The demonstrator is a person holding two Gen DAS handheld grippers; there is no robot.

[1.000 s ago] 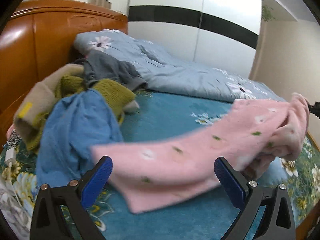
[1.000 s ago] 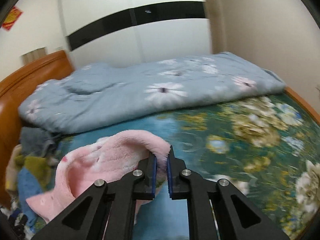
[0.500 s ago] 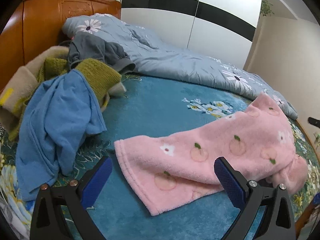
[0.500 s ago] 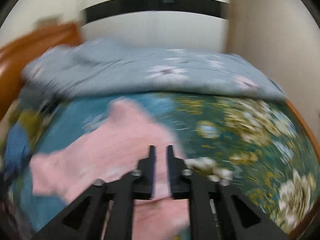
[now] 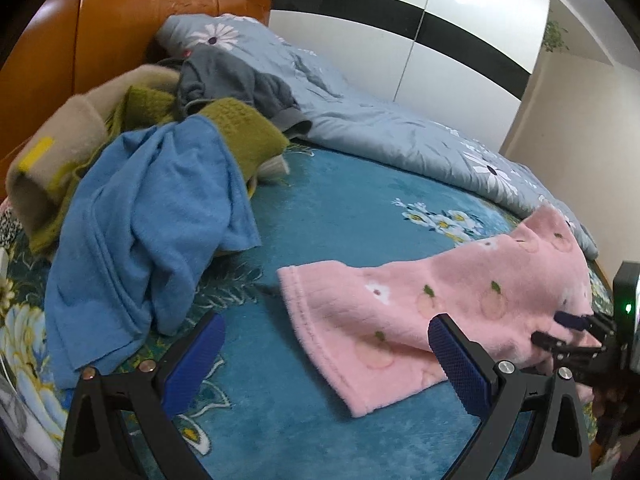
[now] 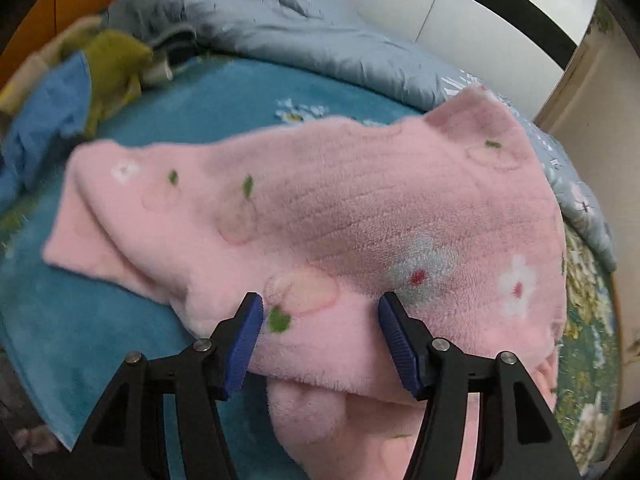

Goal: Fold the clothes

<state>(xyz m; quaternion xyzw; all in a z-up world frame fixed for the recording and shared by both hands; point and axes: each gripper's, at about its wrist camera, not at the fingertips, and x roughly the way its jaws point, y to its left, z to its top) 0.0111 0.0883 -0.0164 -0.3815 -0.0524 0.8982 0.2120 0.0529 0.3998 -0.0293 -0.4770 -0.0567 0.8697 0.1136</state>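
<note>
R gripper let go; pink garment flat.

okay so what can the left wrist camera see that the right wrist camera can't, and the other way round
Only the left wrist view shows the right gripper from outside, at the pink fleece garment's far edge, plus the beige knit with its yellow patch and the headboard in full. Only the right wrist view shows the garment's lower folded layer bulging out beneath the top layer, and the white flower print up close. Both show the pink garment lying on the teal bedspread, the blue top, the olive knit and the grey-blue floral duvet.
</note>
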